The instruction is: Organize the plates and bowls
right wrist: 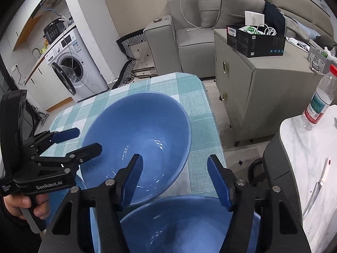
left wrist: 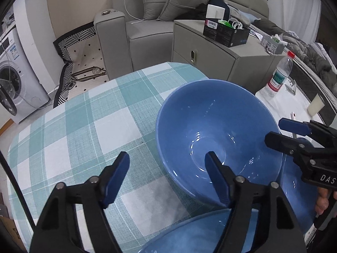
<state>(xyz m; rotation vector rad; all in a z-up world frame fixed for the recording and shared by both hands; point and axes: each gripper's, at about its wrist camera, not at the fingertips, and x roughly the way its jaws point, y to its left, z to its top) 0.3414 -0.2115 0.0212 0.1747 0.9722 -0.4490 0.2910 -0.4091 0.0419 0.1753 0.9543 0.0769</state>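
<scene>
From the left wrist, the left claw [left wrist: 167,178] is seen spread, straddling the near-left rim of the tilted blue bowl [left wrist: 219,135]: one finger lies inside the bowl, the other outside over the checked table [left wrist: 69,130]. No pad can be seen pressing on the rim. If the claw were closed on so little rim, the glazed bowl could be expected to slip or tip. Whether the bowl rests on the table or on a blue dish beneath cannot be told. The second bowl [left wrist: 198,236] is cut off at the bottom edge, and the right claw [left wrist: 276,131] is partly out of frame.

From the right wrist, the right claw [right wrist: 175,180] is likewise spread across the bowl's opposite rim, without contact being shown. An uneven two-sided lift could drop the bowl onto the second bowl below. The blue piece under the left claw is largely hidden.
</scene>
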